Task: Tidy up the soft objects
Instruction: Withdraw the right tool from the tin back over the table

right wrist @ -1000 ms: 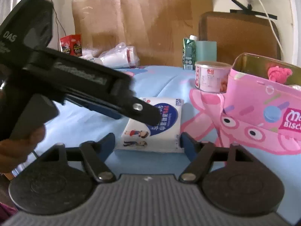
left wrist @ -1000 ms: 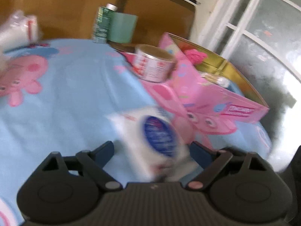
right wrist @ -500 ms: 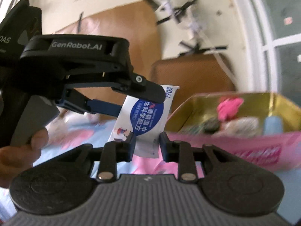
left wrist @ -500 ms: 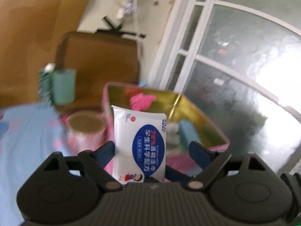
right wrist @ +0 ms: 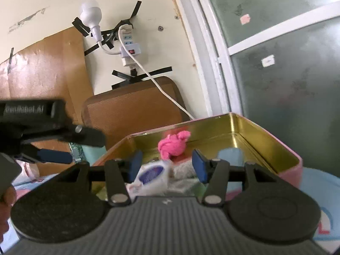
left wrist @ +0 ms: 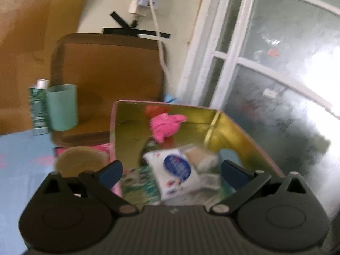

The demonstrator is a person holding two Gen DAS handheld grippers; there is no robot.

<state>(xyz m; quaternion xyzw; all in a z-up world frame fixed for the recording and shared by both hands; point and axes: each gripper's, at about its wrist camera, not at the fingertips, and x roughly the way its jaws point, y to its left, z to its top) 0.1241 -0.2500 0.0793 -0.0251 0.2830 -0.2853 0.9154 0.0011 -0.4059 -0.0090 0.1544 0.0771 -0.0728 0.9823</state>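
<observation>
A white wipes pack with a blue oval label lies blurred inside the pink tin box, beside a pink cloth and other soft items. My left gripper hovers over the tin, its jaws opening wide, and the pads do not touch the pack below them. My right gripper is also opening above the tin, with the pack loose beneath it. In the right wrist view my left gripper reaches in from the left. The pink cloth sits at the tin's far wall.
A round can stands just left of the tin on the blue cloth. A green cup and a green carton stand further back by a brown board. A window frame and a hanging white cable are behind the tin.
Both grippers lifted the wipes pack off the blue cloth and carried it over the tin. Both have since let go, and the pack now lies inside the tin.
</observation>
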